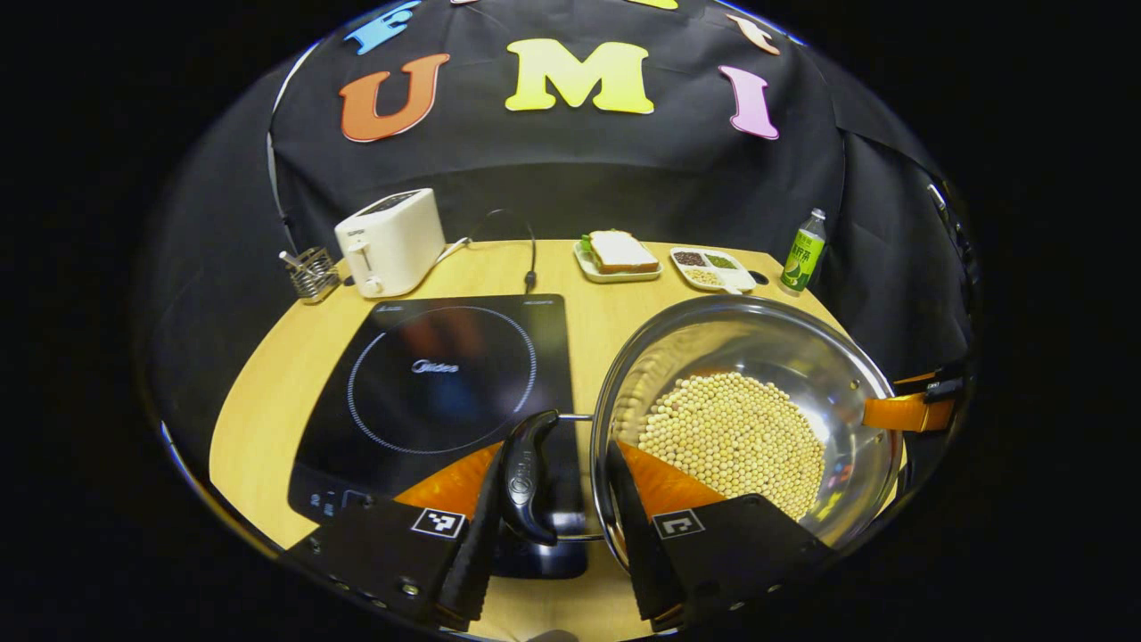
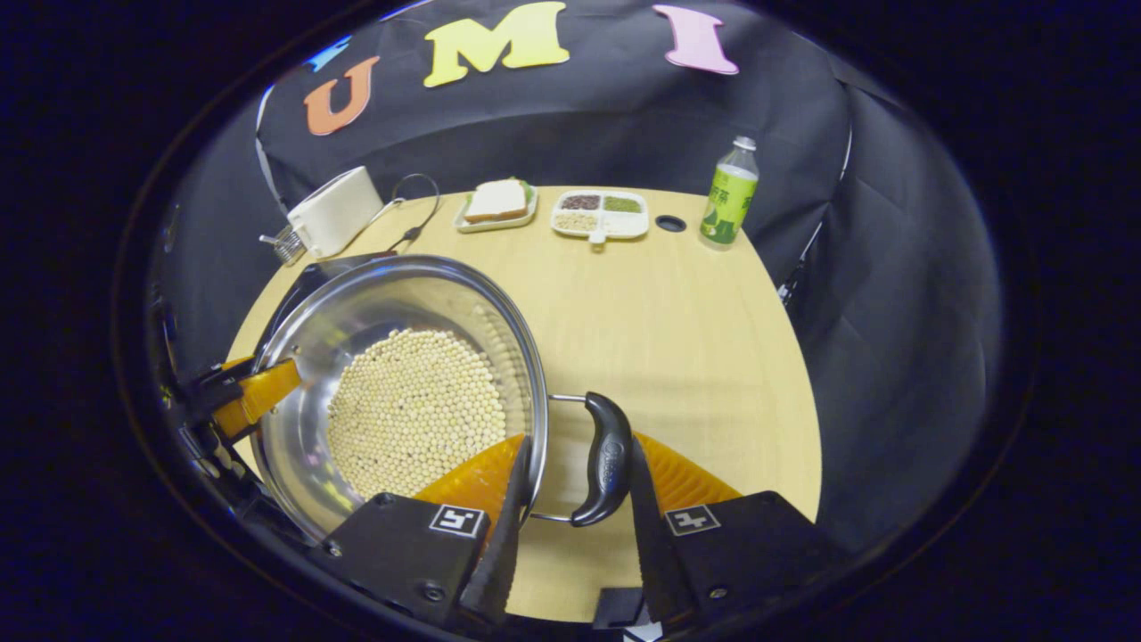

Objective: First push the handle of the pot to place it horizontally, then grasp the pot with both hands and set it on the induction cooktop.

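A steel pot [image 1: 802, 357] holding soybeans [image 1: 731, 437] sits to the right of the black induction cooktop [image 1: 446, 374]. My left gripper [image 1: 557, 450] is shut across the pot's black left handle [image 1: 526, 477] and the rim, one finger outside the handle and the other inside the wall. My right gripper [image 2: 579, 446] clamps the black right handle [image 2: 606, 459] and the rim of the pot [image 2: 357, 294] in the same way. Each gripper shows at the pot's far rim in the other view, the right gripper [image 1: 909, 412] and the left gripper [image 2: 254, 392]. I cannot tell whether the pot rests on the table.
Along the back of the wooden table [image 2: 677, 330] stand a white toaster [image 1: 390, 241], a small wire rack [image 1: 312, 272], a plate with a sandwich [image 1: 618, 254], a divided dish of grains [image 1: 710, 266] and a green bottle [image 1: 804, 252]. A cable [image 1: 530, 267] lies behind the cooktop.
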The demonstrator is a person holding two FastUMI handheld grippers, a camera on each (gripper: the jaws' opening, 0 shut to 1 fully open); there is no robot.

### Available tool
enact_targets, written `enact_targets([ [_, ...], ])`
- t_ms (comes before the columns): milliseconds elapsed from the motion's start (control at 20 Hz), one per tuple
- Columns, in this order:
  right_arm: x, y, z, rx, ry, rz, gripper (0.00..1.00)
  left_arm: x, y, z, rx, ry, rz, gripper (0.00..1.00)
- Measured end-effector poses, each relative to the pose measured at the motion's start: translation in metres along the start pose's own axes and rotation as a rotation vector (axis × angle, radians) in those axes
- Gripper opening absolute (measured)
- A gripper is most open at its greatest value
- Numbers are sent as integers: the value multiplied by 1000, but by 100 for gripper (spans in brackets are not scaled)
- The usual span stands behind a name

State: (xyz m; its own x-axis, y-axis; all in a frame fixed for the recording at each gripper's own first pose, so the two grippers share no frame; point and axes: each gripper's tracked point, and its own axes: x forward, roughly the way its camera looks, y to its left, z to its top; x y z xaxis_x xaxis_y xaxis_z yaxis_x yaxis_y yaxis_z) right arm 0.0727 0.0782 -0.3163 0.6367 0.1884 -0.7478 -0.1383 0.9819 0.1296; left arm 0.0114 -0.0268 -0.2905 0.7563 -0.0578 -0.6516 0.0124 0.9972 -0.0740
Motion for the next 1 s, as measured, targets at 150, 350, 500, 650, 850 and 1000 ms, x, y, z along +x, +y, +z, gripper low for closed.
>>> enact_targets([
  [150, -6, 31, -4, -9, -9, 26, 58, -15, 30, -5, -9, -8, 28, 61],
  [350, -7, 68, 3, -28, -21, 49, 57, -28, 66, -2, -14, -26, 64, 61],
  [500, -2, 97, 14, -47, -25, 61, 59, -28, 94, 4, -32, -26, 84, 61],
  [650, 10, 127, 30, -38, -22, 74, 57, -21, 123, 14, -19, -31, 104, 61],
  [850, 29, 166, 54, -50, -13, 83, 58, -4, 163, 32, -20, -31, 140, 61],
  [1000, 46, 191, 74, -66, -15, 88, 57, 11, 190, 41, -17, -25, 164, 61],
])
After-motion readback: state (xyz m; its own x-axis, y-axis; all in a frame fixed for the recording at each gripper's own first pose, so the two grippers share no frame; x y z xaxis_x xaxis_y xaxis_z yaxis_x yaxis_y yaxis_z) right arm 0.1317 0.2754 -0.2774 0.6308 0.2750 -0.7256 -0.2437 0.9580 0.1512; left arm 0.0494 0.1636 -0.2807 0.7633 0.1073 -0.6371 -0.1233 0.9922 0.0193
